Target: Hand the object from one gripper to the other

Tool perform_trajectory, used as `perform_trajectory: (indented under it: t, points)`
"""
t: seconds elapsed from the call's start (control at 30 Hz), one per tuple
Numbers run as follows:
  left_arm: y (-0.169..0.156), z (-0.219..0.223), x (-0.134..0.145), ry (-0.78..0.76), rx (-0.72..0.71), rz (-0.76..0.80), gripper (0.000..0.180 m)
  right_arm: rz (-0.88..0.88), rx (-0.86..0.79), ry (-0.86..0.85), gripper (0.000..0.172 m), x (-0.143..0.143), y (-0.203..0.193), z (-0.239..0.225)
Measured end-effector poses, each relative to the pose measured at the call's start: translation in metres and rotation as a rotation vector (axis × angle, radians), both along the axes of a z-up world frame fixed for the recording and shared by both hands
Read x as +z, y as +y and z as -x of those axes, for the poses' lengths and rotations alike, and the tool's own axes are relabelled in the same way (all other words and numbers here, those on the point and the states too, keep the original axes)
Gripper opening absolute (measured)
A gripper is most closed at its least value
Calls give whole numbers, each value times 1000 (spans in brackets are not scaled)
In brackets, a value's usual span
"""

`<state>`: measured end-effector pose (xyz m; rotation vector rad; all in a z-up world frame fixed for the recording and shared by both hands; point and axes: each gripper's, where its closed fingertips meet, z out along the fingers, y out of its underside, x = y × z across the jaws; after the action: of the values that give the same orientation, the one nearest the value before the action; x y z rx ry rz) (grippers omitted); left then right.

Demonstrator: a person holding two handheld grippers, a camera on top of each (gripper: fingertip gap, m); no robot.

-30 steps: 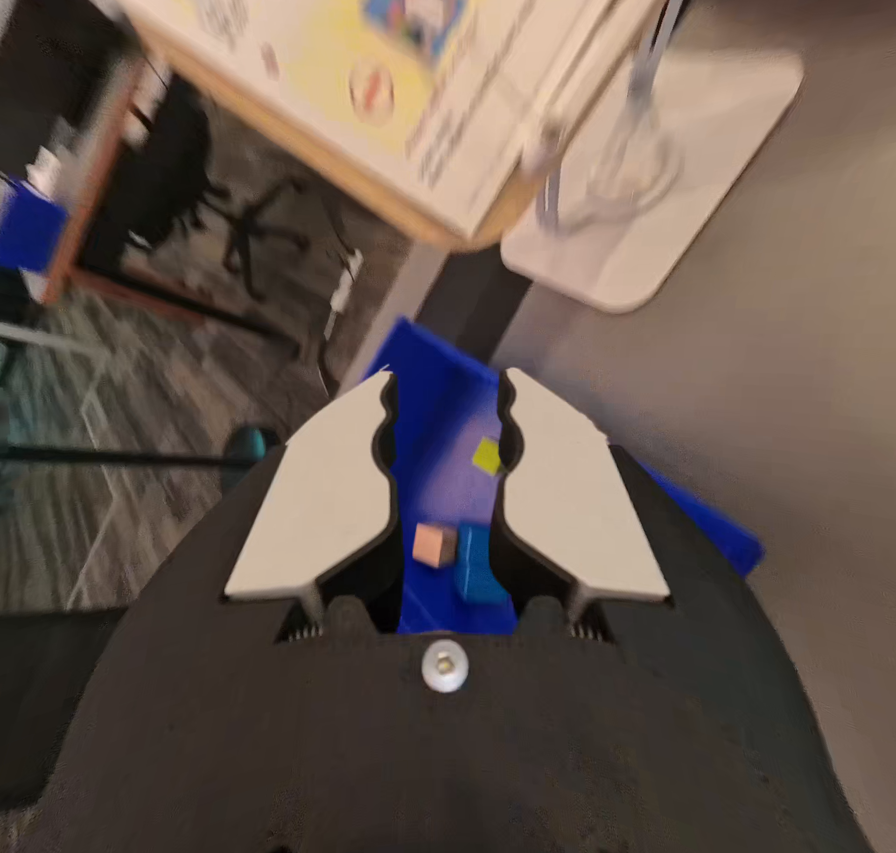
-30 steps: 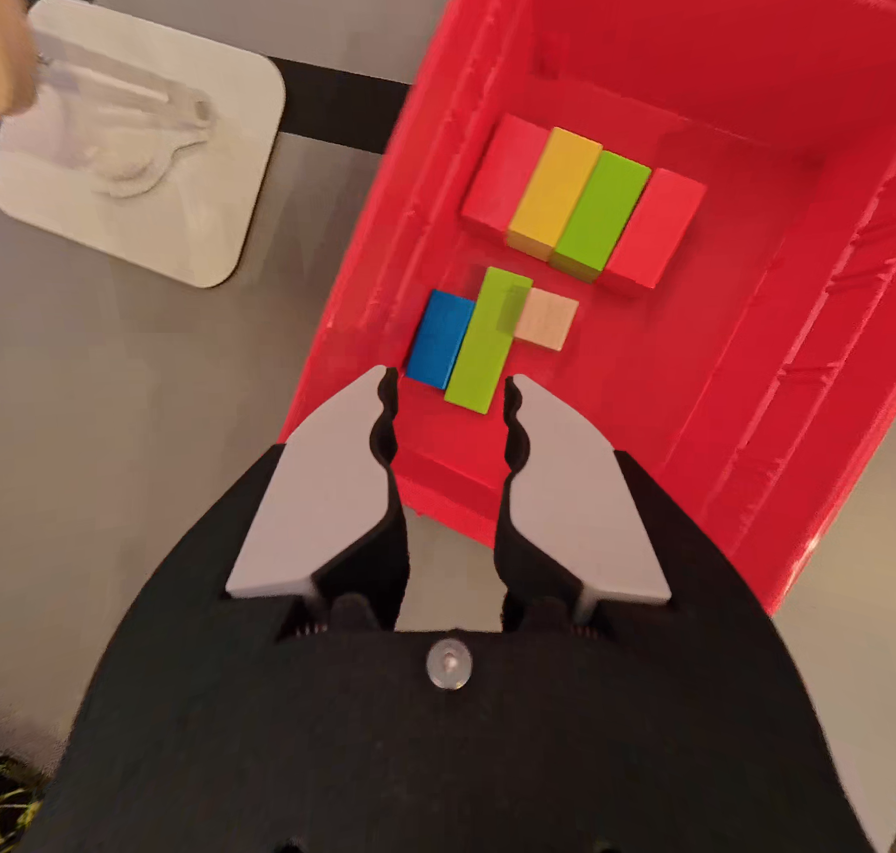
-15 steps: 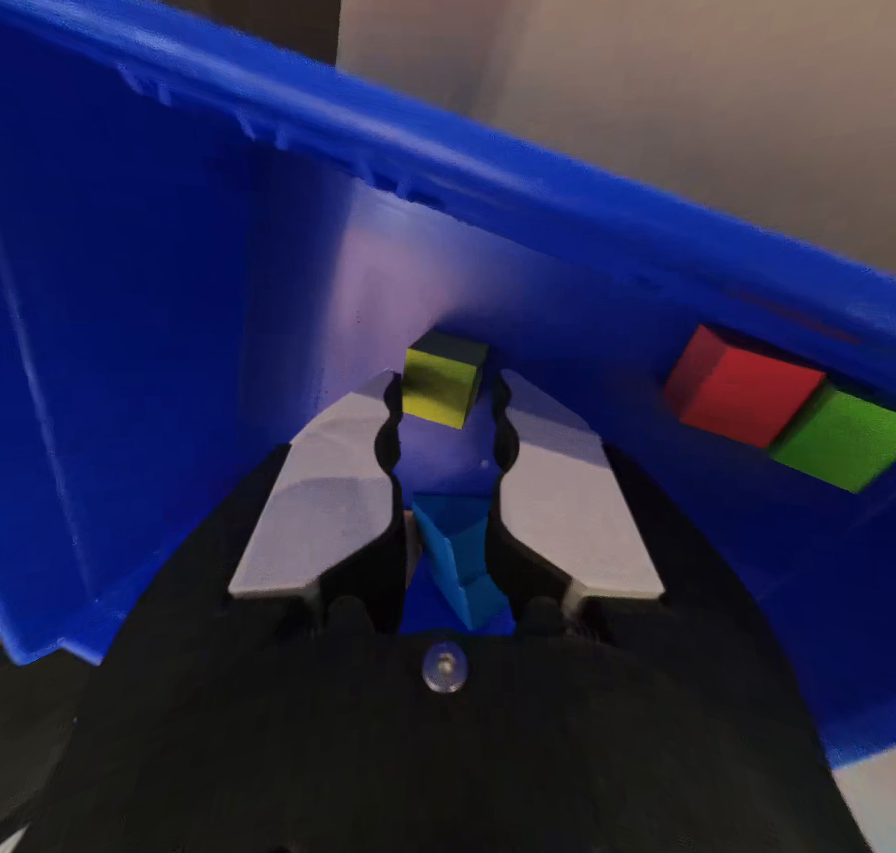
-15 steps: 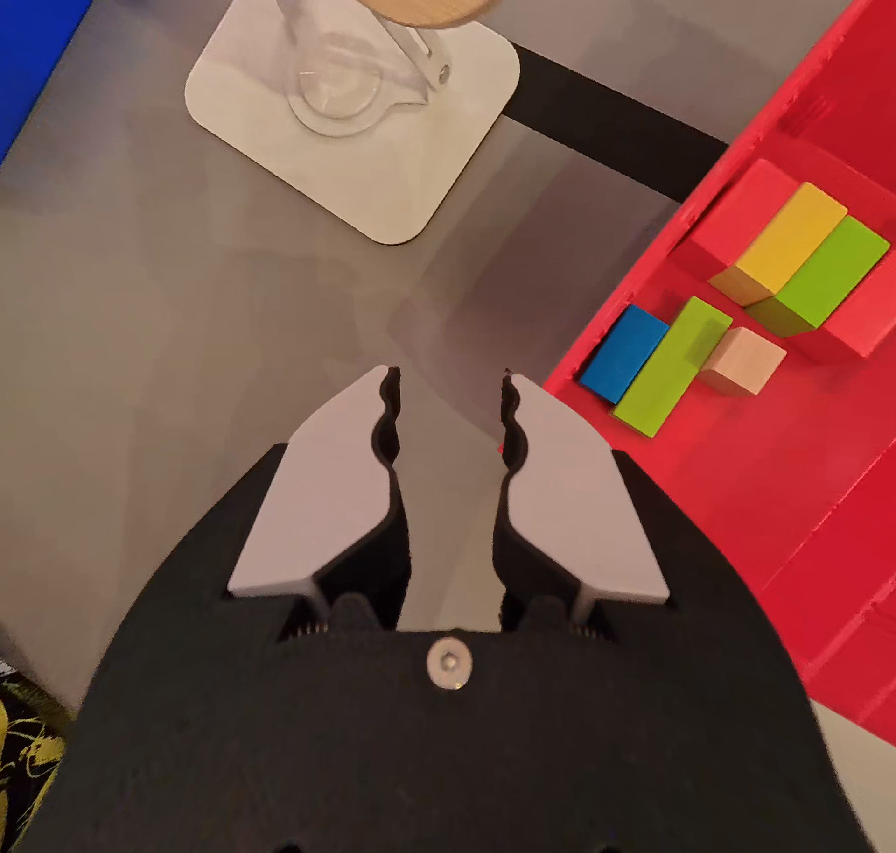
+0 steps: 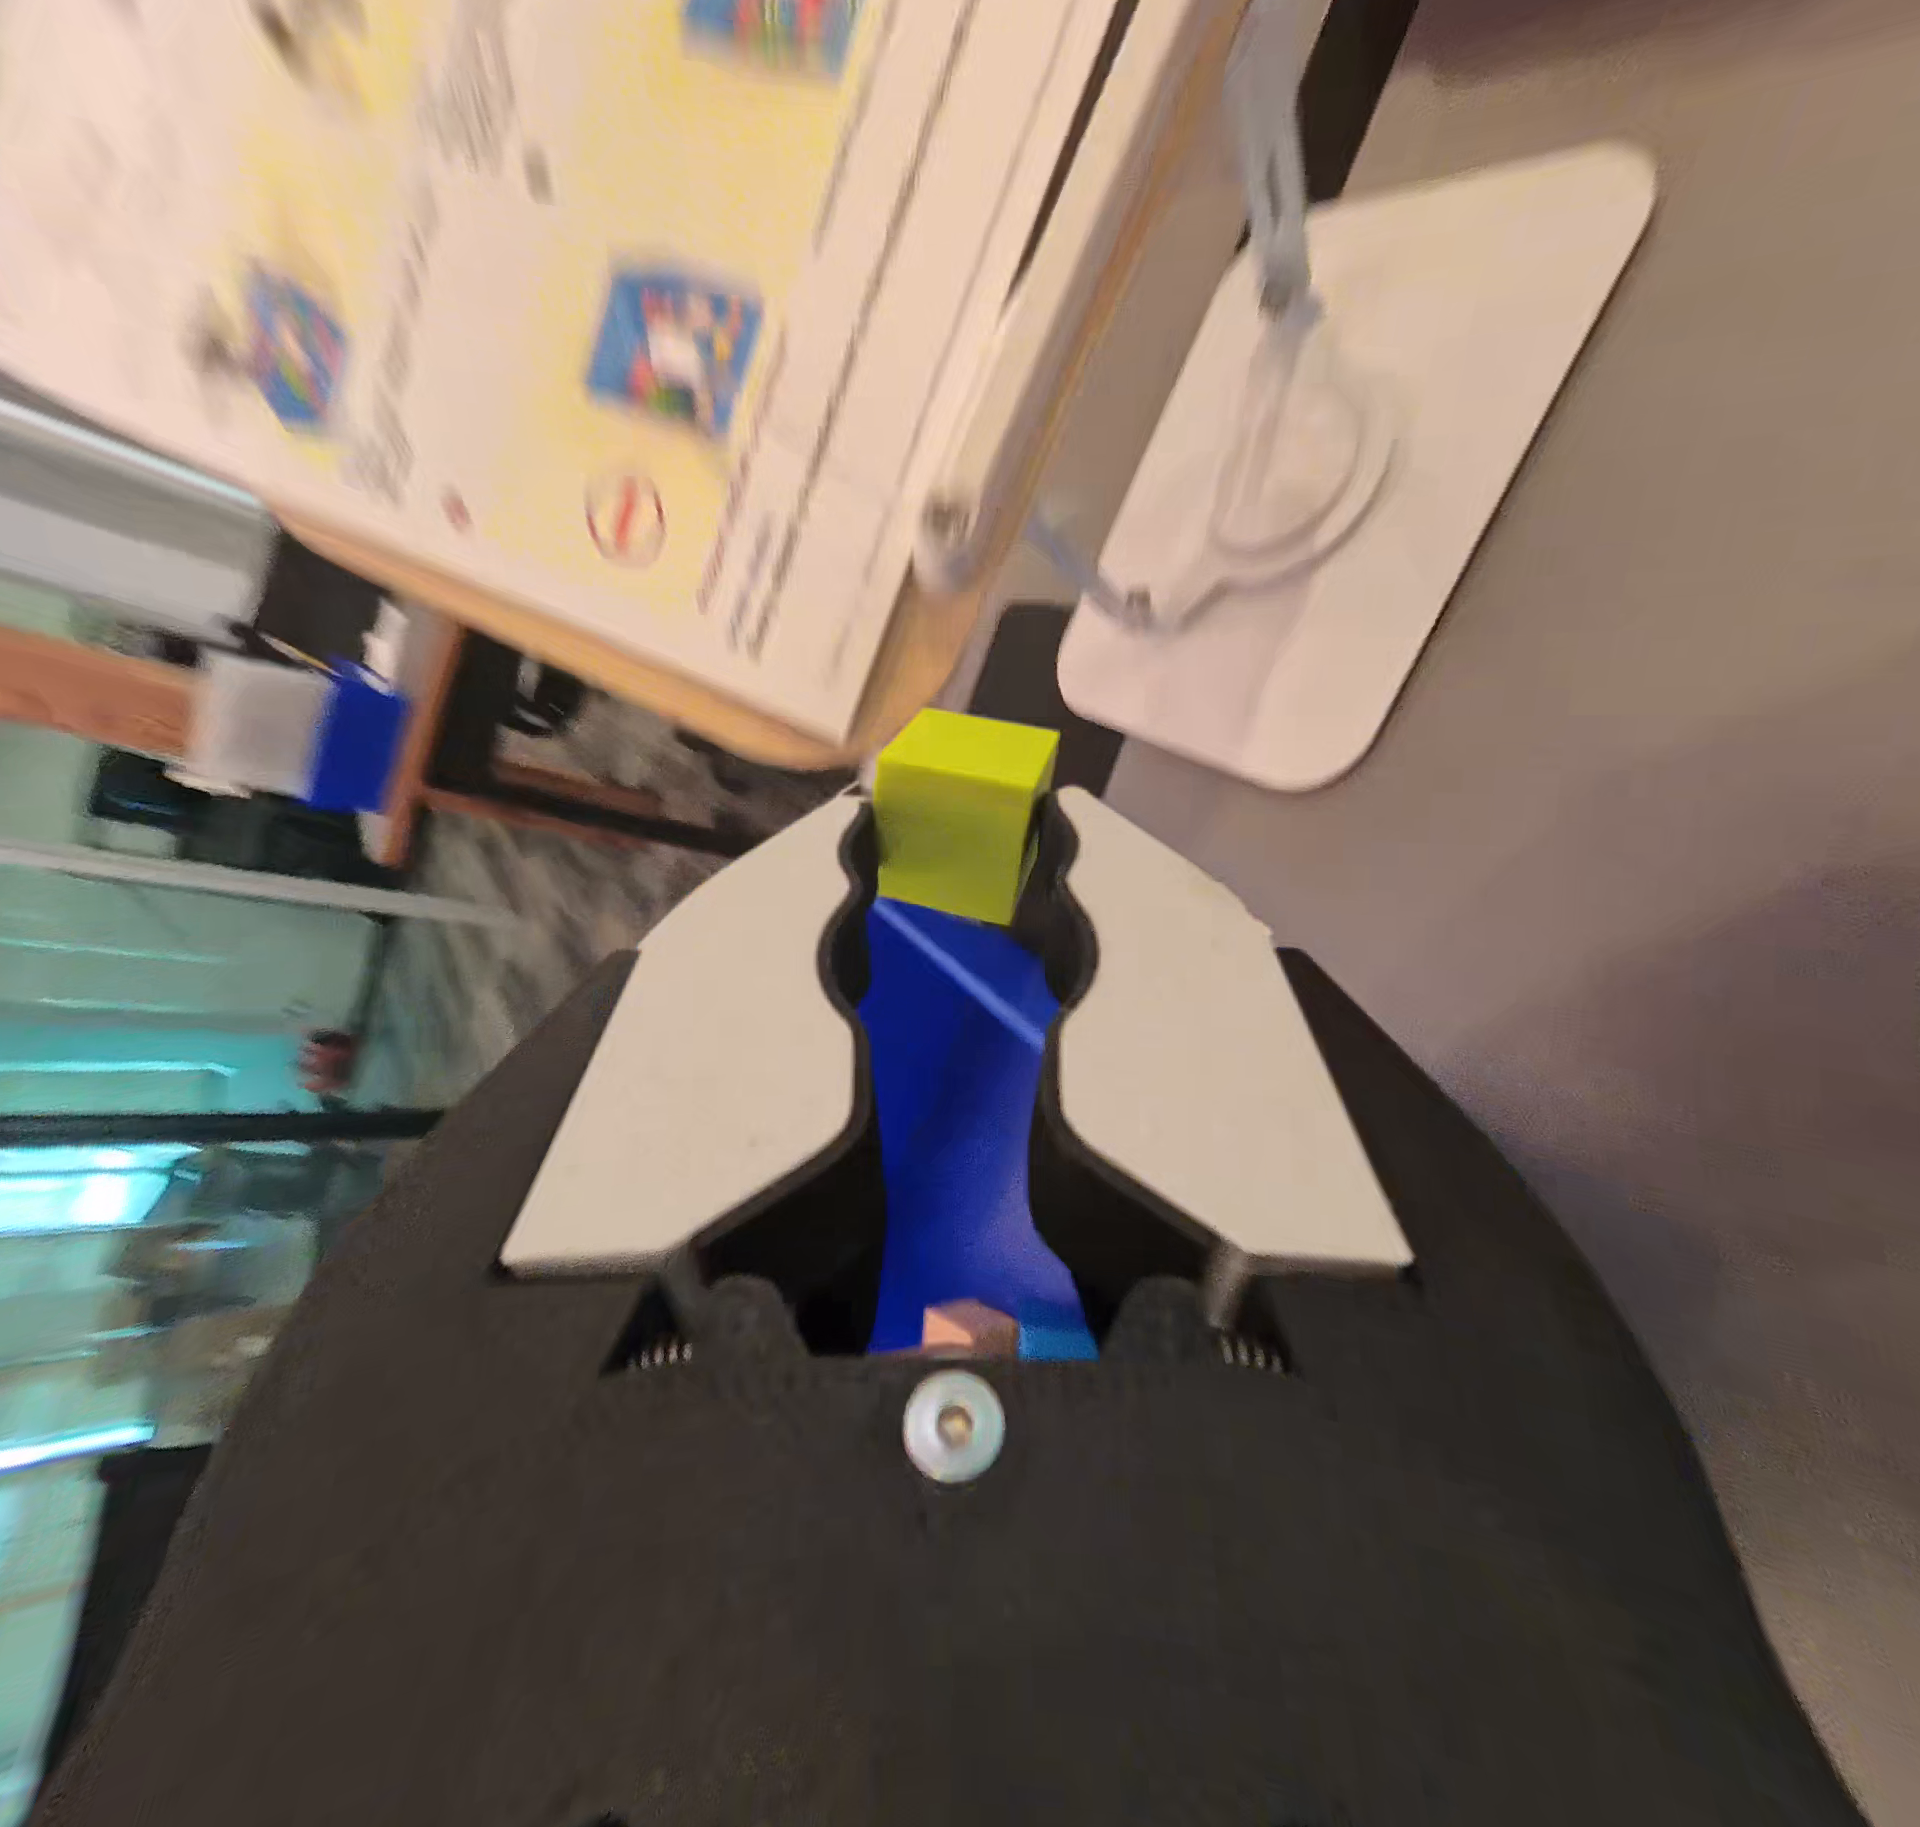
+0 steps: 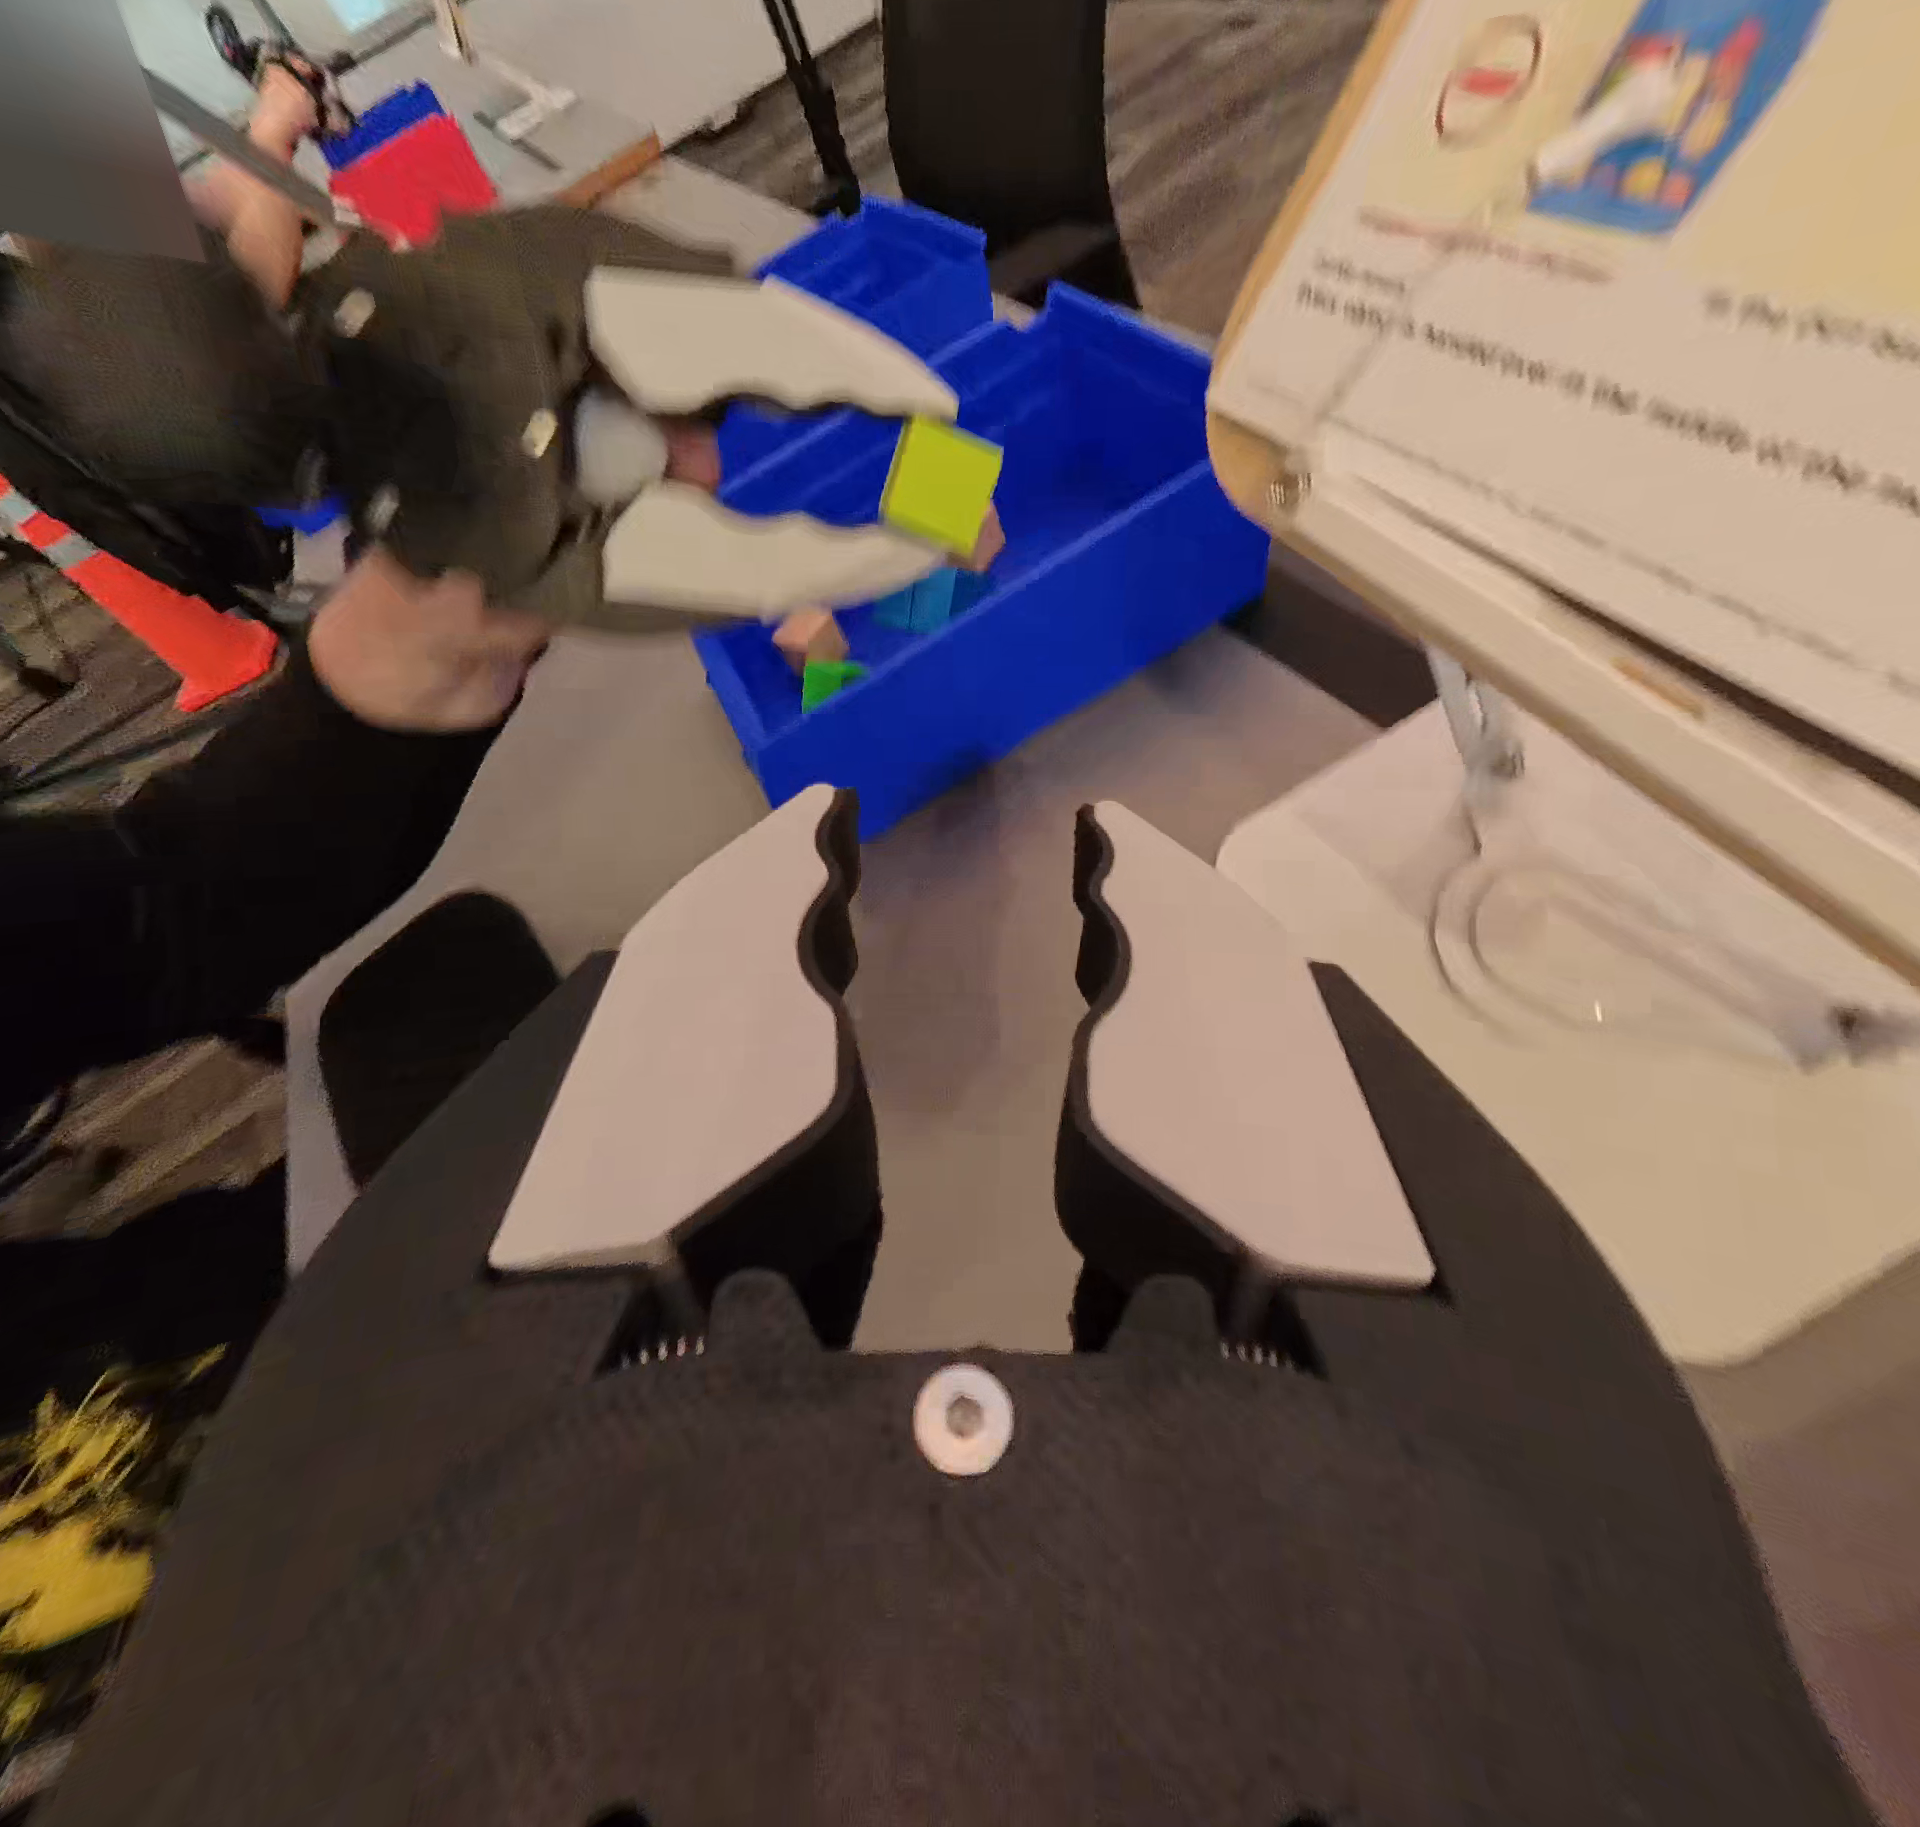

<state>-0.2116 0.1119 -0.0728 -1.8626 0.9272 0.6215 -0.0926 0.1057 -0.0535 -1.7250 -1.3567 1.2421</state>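
Left tool (image 5: 958, 821) clamps the yellow-green cube (image 5: 961, 811) at its fingertips. Right tool (image 6: 964, 832) stands apart and bare; for a clean handover it should close on the cube's exposed faces.

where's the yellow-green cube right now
The yellow-green cube is clamped at the tips of the left tongs, raised above the blue bin.
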Motion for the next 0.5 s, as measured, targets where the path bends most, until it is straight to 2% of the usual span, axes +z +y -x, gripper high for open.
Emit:
perform_trajectory:
  t: [0.07, 0.2, 0.3, 0.4, 0.5]
  points:
    - [-4, -37, 16, 49, -34, -102, 29, 20, 3, 40, 39, 6, -6, 18]
    - [-6, -80, 23, 101, -76, -167, 29, 52, 5, 82, 39, 11, -14, 31]
    - [-5, -95, 25, 109, -94, -202, 29, 36, -11, 59, 28, 6, -11, 29]
    - [-3, -103, 26, 105, -106, -232, 29, 49, 1, 52, 26, 8, -9, 19]
    - [-6, -115, 37, 54, -143, -275, 41, -3, -48, 30, 25, 15, 10, -9]
